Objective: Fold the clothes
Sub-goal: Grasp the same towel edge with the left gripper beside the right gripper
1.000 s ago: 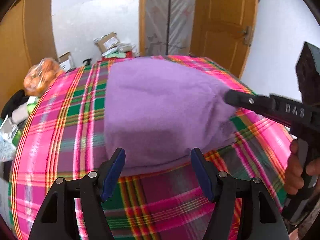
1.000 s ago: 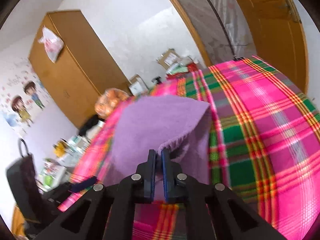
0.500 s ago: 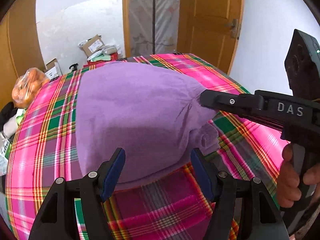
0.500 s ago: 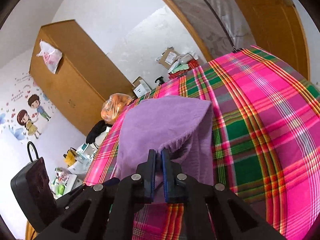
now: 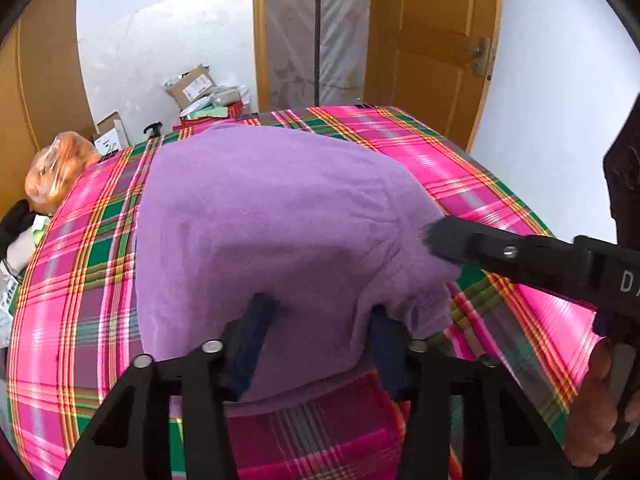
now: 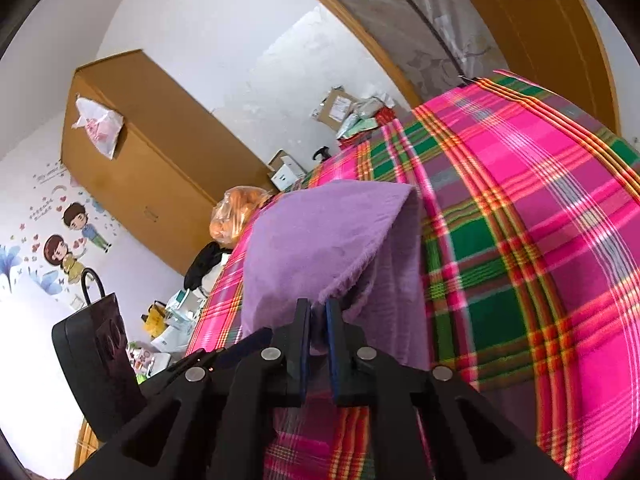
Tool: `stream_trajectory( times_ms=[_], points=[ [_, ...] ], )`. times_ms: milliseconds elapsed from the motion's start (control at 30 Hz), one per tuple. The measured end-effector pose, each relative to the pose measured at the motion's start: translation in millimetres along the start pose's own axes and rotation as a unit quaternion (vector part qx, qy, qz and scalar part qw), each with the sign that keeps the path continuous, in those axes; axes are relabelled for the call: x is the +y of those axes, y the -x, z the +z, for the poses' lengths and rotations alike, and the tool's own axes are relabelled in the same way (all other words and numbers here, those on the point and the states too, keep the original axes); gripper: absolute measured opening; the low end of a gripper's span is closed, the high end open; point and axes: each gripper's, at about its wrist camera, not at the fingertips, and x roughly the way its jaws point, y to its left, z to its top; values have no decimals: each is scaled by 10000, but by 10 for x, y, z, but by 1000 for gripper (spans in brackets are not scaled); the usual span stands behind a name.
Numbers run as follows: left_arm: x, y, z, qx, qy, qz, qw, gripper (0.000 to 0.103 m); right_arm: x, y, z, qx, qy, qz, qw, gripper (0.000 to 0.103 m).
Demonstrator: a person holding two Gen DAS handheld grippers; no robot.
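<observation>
A purple cloth point(image 5: 272, 232) is lying on a plaid cover point(image 5: 460, 168) of pink, green and yellow checks, spread over a surface that could be a bed or a desk; I cannot tell which. The cloth is sitting in the middle of the cover, with checks showing on its left, right and near sides.

The left gripper point(image 5: 316, 340) is sitting at the cloth's near edge. Its two blue-padded fingers point(image 5: 250, 332) are standing wide apart, and the cloth's near hem is draping over and between them, hiding the tip of the right one. They are not pinching anything.

The right gripper point(image 6: 317, 316) is reaching in from the right side. Its fingers are pressed nearly together and are clamping a bunched corner of the cloth, which is lifting off the cover there; in the right wrist view the cloth is rising as a folded flap from the fingers, with a frayed edge running up to a far corner. In the left wrist view this gripper point(image 5: 436, 236) is showing as a black bar biting the cloth's right edge, with a hand point(image 5: 596, 412) holding its handle at the lower right.

Beyond the cover, a bag of oranges point(image 5: 56, 168) is resting at the far left corner, cardboard boxes point(image 5: 192, 84) are piled against the white wall, and a wooden door point(image 5: 432, 40) is standing behind.
</observation>
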Motion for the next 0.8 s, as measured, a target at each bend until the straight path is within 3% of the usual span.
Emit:
stream_trajectory(
  times_ms=[133, 267, 533, 600, 633, 733, 800],
  points=[
    [92, -2, 17, -24, 289, -153, 9995, 33, -124, 24, -51, 12, -77, -278, 9996, 31],
    [184, 8, 65, -92, 524, -199, 9984, 24, -211, 40, -105, 67, -69, -554, 9984, 33],
    [93, -38, 83, 7, 306, -144, 9994, 28, -152, -186, -213, 428, 167, -595, 9972, 37],
    [80, -59, 105, 65, 278, -123, 9995, 28, -115, -284, -224, 542, 300, -786, 9950, 37],
    [75, -68, 115, 92, 262, -114, 9995, 28, -101, -320, -227, 570, 331, -822, 9944, 37],
    [93, -63, 121, 133, 204, -117, 9996, 25, -8, -354, -223, 502, 477, -803, 9944, 23],
    [160, -10, 118, 74, 256, -214, 9994, 10, 75, -331, -226, 386, 664, -840, 9935, 8]
  ],
)
